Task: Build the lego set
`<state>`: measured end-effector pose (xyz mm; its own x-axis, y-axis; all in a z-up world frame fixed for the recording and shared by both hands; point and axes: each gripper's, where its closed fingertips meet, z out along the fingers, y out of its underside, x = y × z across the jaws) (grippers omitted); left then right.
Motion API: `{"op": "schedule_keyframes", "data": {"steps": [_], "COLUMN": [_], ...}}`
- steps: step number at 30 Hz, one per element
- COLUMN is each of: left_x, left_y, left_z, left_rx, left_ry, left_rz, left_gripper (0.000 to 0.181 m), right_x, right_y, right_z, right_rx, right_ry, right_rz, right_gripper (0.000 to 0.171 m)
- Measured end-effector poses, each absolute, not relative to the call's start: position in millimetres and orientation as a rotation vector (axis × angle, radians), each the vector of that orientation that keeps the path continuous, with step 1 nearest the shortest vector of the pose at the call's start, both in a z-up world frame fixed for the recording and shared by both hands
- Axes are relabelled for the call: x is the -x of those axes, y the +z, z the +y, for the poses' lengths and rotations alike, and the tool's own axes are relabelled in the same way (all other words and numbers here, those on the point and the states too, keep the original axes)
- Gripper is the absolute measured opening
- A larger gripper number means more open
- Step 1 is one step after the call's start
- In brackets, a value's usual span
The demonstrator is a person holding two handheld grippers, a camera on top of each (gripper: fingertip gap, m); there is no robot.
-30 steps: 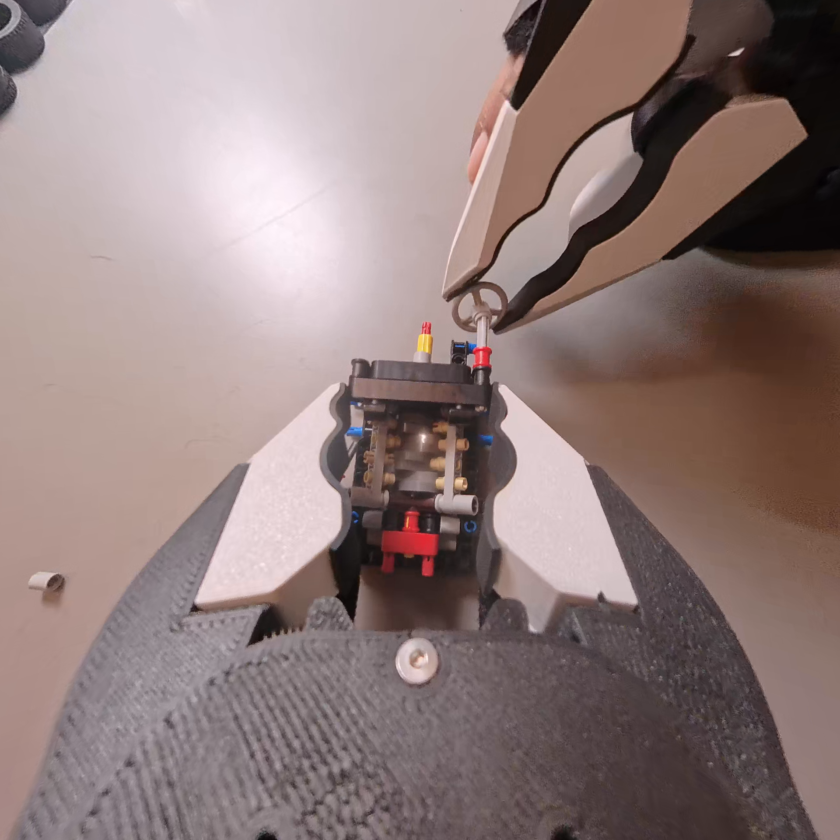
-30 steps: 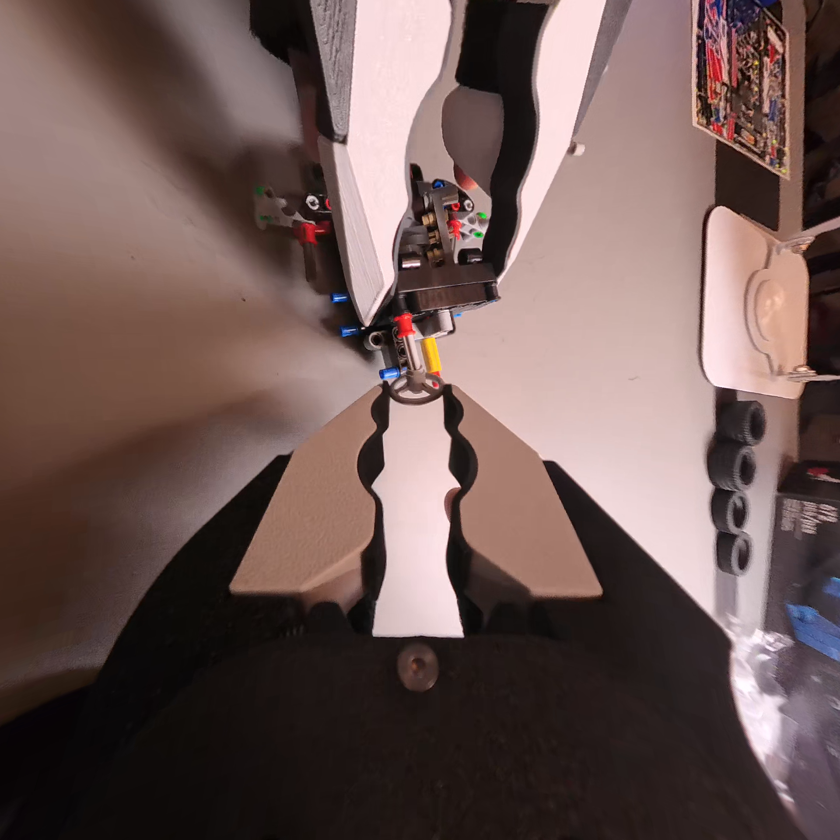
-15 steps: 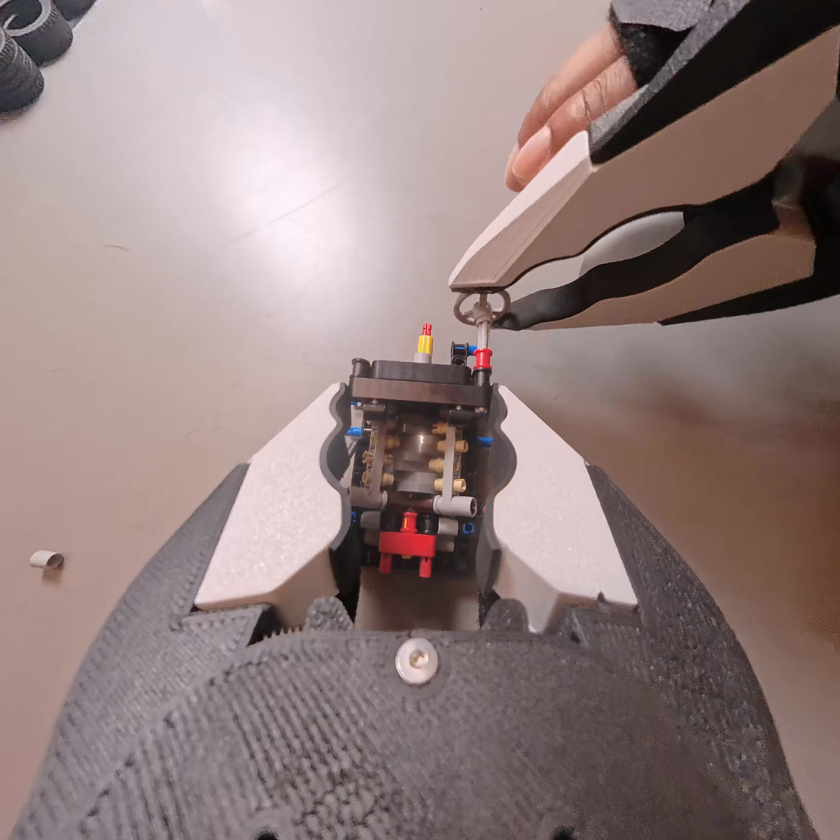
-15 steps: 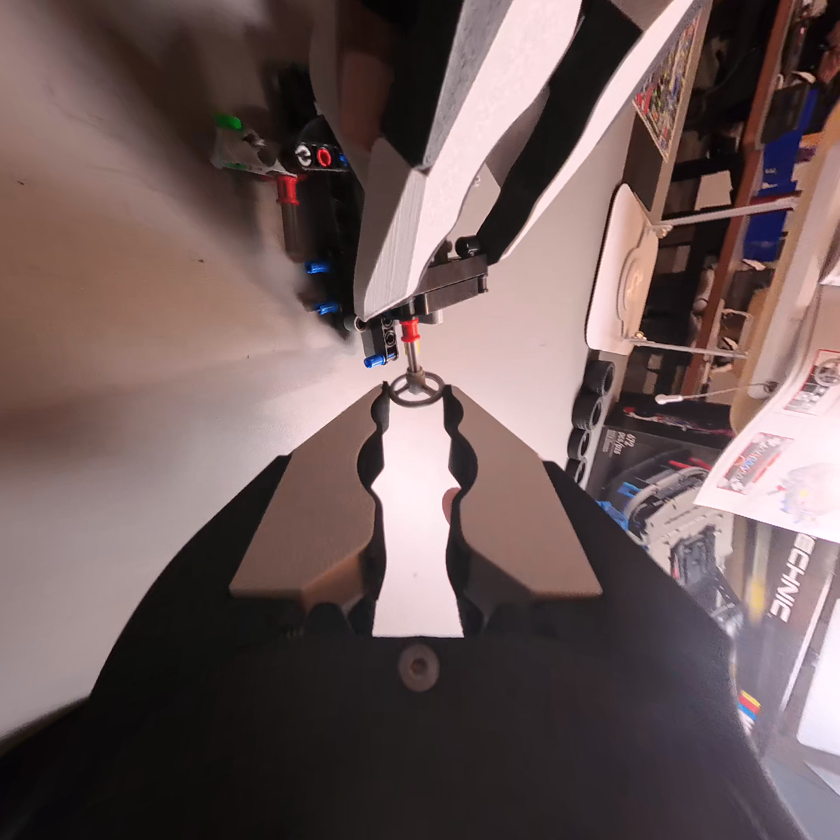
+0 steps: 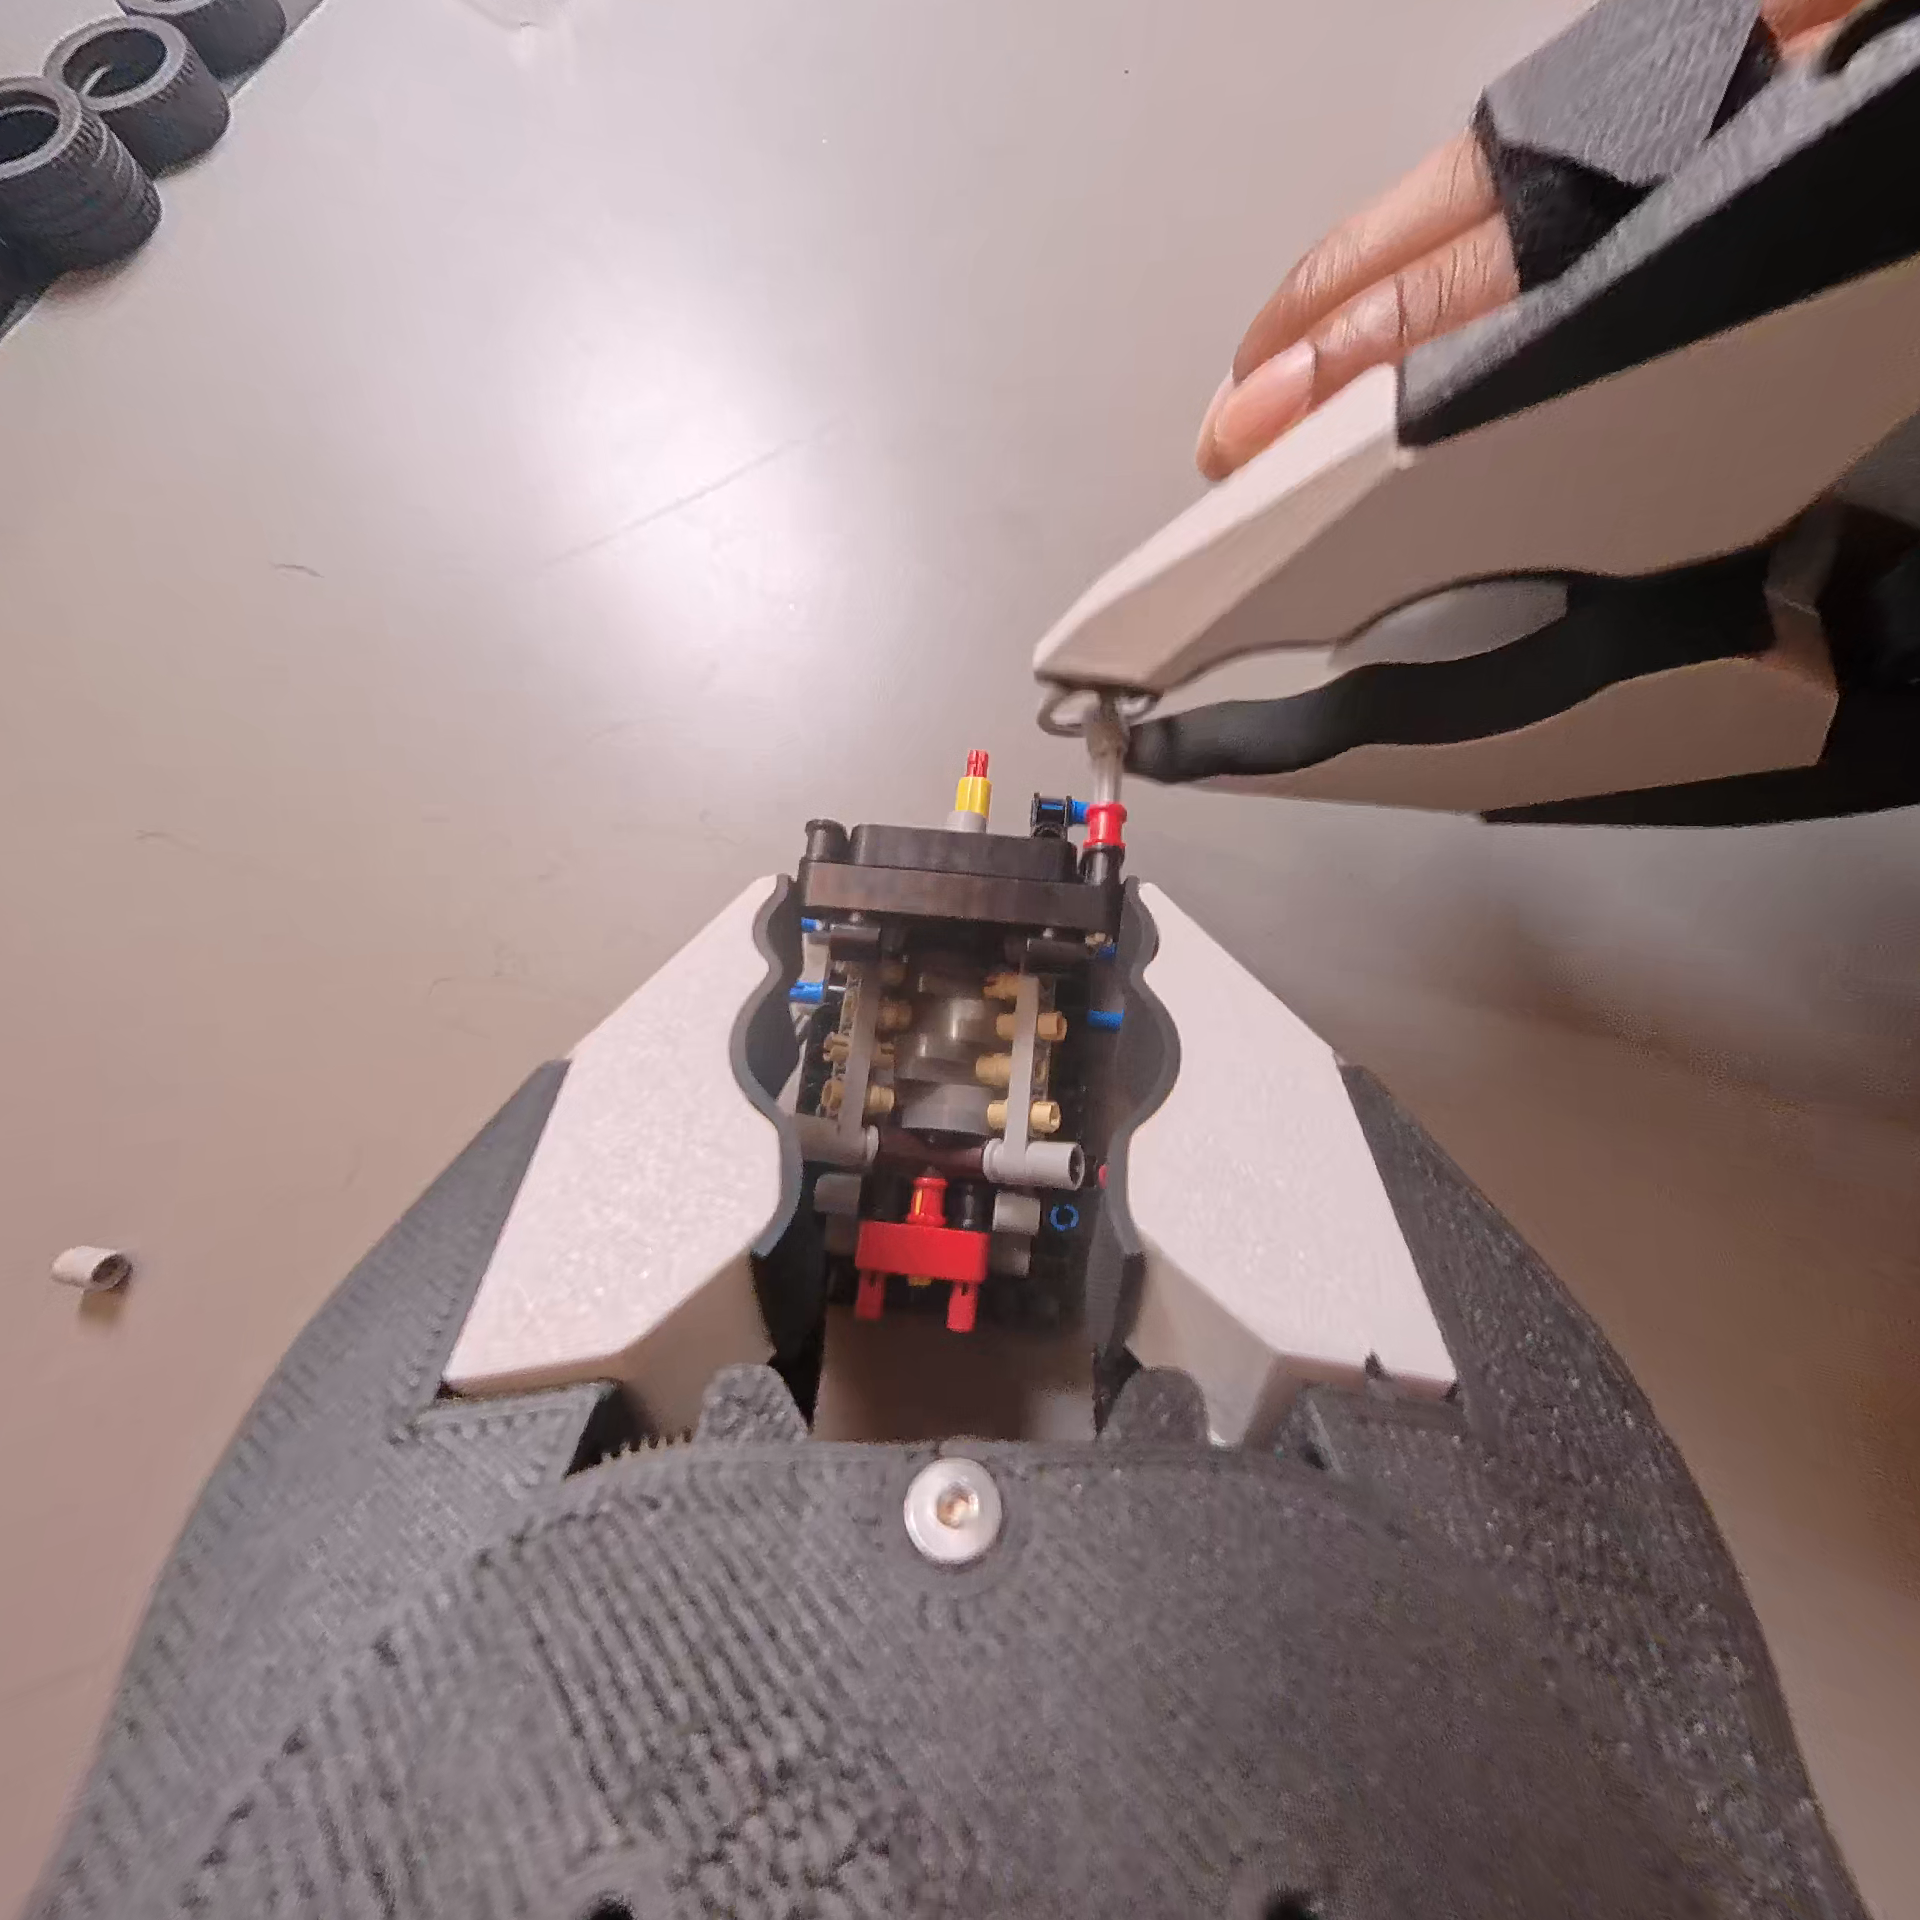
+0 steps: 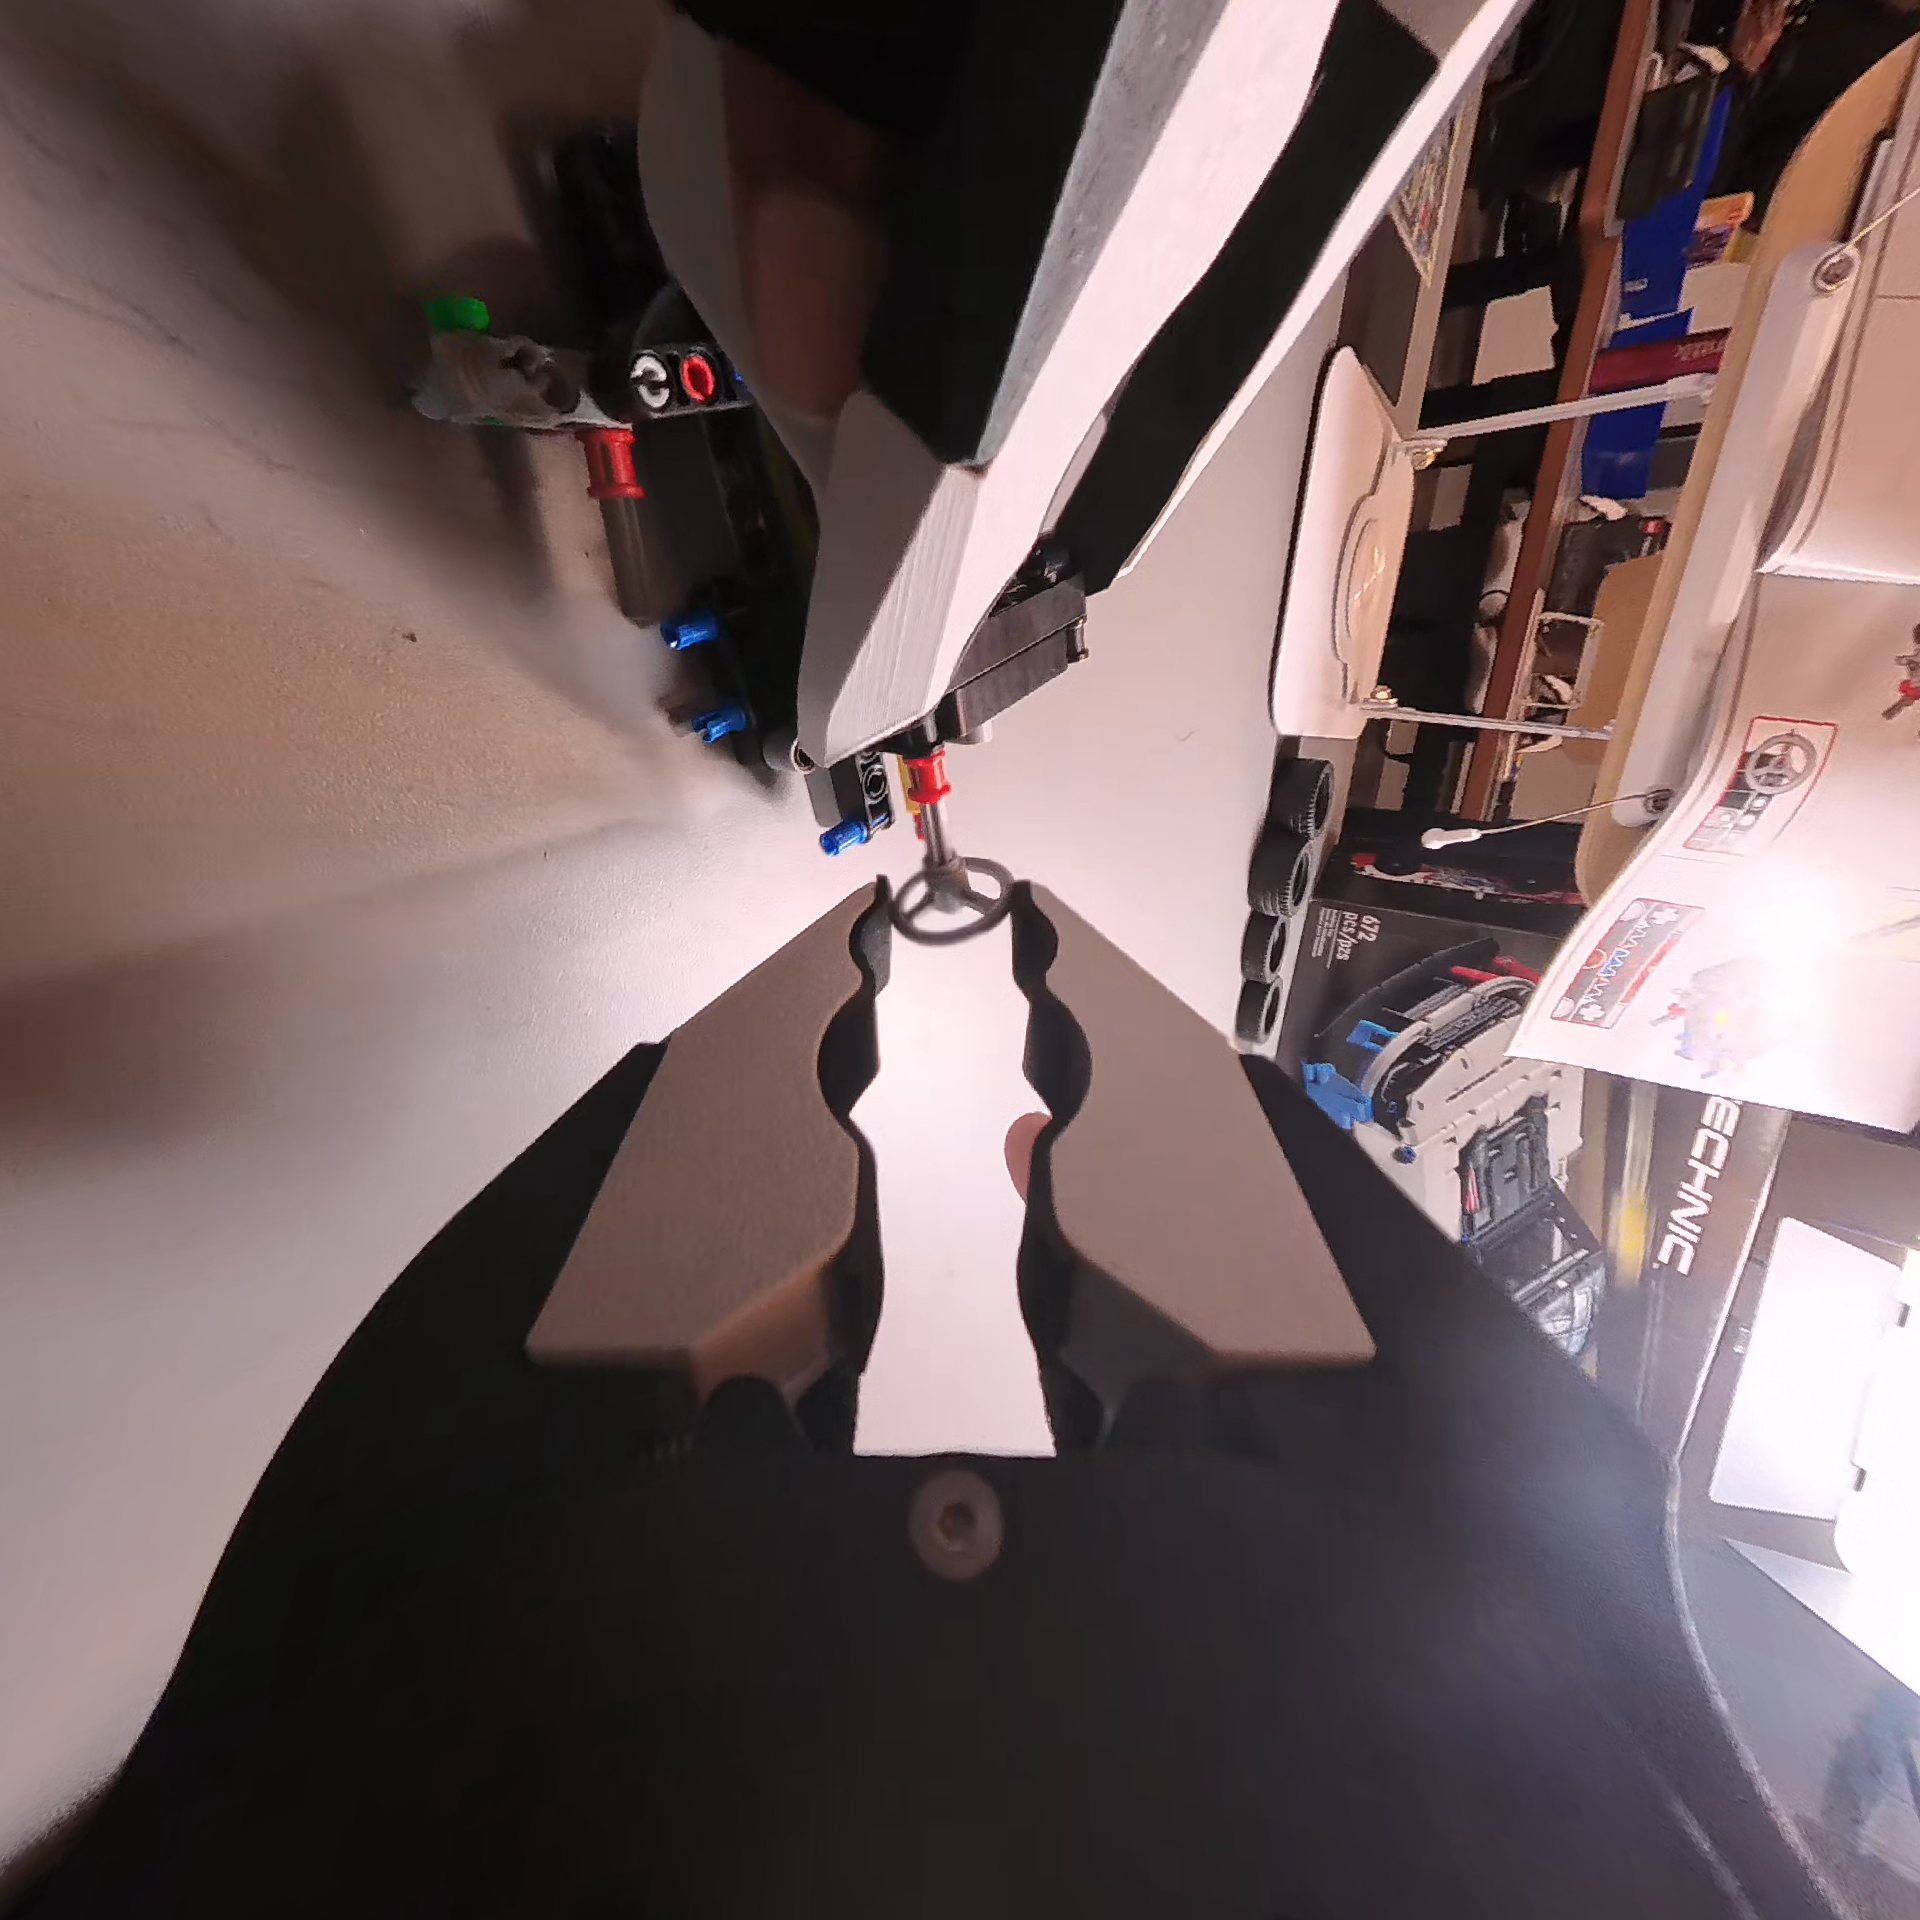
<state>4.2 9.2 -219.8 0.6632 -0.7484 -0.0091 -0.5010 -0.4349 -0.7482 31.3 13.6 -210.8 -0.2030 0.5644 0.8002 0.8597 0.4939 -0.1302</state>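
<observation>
My left gripper (image 5: 956, 904) is shut on the lego assembly (image 5: 951, 1049), a black-topped block with tan pins, grey beams and a red piece at its near end. A thin grey axle with a red bush (image 5: 1103, 826) stands at its far right corner. A small grey steering wheel (image 5: 1070, 712) sits on top of the axle. My right gripper (image 5: 1096, 712) comes in from the right and is shut on that wheel. In the right wrist view the wheel (image 6: 948, 906) sits between my right gripper's tips (image 6: 948, 891), with the assembly (image 6: 1023, 644) and a left finger (image 6: 894, 623) beyond.
Black tyres (image 5: 62, 187) lie far left and a small grey sleeve (image 5: 91, 1270) near left. The right wrist view shows black beams with blue pins (image 6: 717, 665), a white piece with a green pin (image 6: 457, 317), tyres (image 6: 1288, 862), the set's box (image 6: 1455, 1039), a booklet (image 6: 1714, 935) and a white tray (image 6: 1351, 540). Only a small space, under 4 cm, lies between the two pairs of fingers.
My right gripper has rolled and swung flatter to the right while staying shut on the steering wheel, which now shows edge-on. My left gripper and the assembly have held still.
</observation>
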Motion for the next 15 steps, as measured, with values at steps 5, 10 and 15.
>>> {"op": "schedule_keyframes", "data": {"steps": [5,10,15], "left_x": [-5.8,-10.0,-8.9], "left_y": [-219.0,-217.1,-219.1], "left_z": [11.4,8.6,9.6], "left_rx": [2.131,2.113,2.106], "left_ry": [-0.442,-0.468,-0.46], "left_rz": [0.946,0.954,0.968], "left_gripper": [0.061,0.061,0.061], "right_x": [-21.7,-28.8,-34.1], "right_y": [-207.7,-201.5,-201.4], "right_z": [4.1,1.1,4.0], "right_rx": [1.156,1.227,1.313], "right_ry": [-0.395,-0.262,-0.132], "right_rz": [-1.864,-1.811,-1.726], "right_gripper": [0.003,0.004,0.005]}}
